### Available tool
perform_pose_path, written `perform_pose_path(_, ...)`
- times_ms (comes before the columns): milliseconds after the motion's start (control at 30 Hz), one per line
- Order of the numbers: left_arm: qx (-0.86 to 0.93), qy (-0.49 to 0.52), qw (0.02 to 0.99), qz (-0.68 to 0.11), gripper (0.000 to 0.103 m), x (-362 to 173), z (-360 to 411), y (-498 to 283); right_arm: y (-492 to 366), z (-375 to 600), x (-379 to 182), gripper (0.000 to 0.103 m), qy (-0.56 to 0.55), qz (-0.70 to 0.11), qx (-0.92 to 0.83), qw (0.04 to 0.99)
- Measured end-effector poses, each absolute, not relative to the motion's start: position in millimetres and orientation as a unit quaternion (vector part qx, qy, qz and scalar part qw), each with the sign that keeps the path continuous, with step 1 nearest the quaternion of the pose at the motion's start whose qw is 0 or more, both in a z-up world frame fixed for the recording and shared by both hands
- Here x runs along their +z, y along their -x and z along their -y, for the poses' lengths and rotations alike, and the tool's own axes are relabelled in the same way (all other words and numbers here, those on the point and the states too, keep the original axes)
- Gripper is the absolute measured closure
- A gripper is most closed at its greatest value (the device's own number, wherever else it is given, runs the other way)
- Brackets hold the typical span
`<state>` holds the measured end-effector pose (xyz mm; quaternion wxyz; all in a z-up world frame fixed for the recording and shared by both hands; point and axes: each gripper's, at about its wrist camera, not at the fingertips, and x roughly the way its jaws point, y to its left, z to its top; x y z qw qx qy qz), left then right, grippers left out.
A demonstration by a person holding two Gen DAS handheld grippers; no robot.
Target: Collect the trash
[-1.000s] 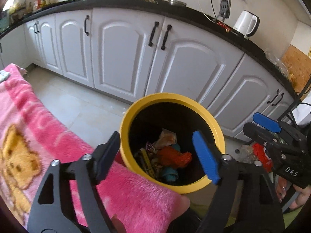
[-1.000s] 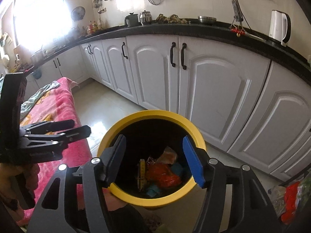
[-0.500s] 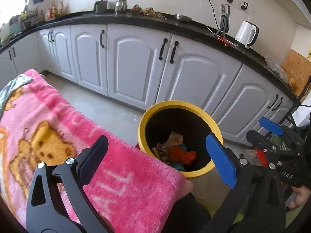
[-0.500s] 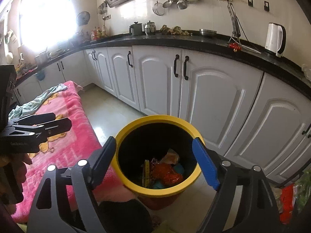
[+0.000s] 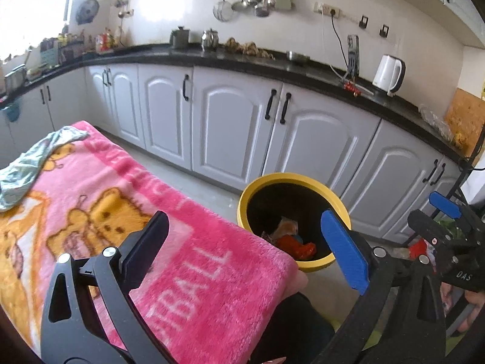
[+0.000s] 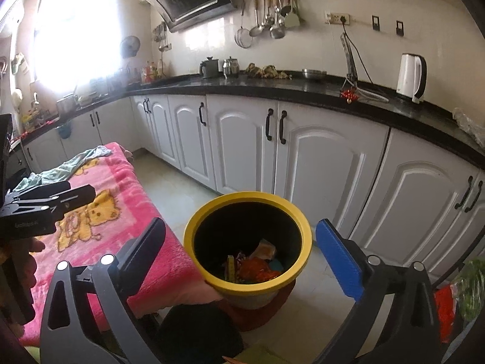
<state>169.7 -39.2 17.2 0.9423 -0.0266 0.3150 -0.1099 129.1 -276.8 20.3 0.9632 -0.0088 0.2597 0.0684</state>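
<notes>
A yellow-rimmed black bin (image 5: 248,194) stands on the floor off the end of a pink blanket-covered table (image 5: 91,200); it also shows in the right wrist view (image 6: 212,282). Several wrappers, one orange (image 6: 257,268), lie in its bottom, also seen in the left wrist view (image 5: 295,247). My left gripper (image 5: 242,248) is open and empty above the table end, back from the bin. My right gripper (image 6: 242,254) is open and empty above and in front of the bin. Each gripper shows at the edge of the other's view.
White cabinets (image 6: 242,151) under a black counter (image 6: 303,91) run behind the bin. A kettle (image 6: 410,77) stands on the counter. A pale green cloth (image 5: 27,163) lies at the table's far end. Red and green bags (image 6: 460,291) sit on the floor at right.
Both grippers have risen and pulled back from the bin, so it looks smaller and more of the table and kitchen shows. Both stay open and empty.
</notes>
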Motion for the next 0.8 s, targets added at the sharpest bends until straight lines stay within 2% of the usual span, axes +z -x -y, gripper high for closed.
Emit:
perform_pose_path(333,-0.084,0.018,0.959,-0.27,0.011,18.7,24.6,-115.5,-86.3,259.9,14.7,0.006,0.009,-0.217,0.068,0.974)
perform_pose_path(800,-0.045,0.018,0.975,-0.219,0.011,7.7,15.4,-68.9,-26.9,250.4,7.4,0.006,0.014,-0.103,0.037,0.994)
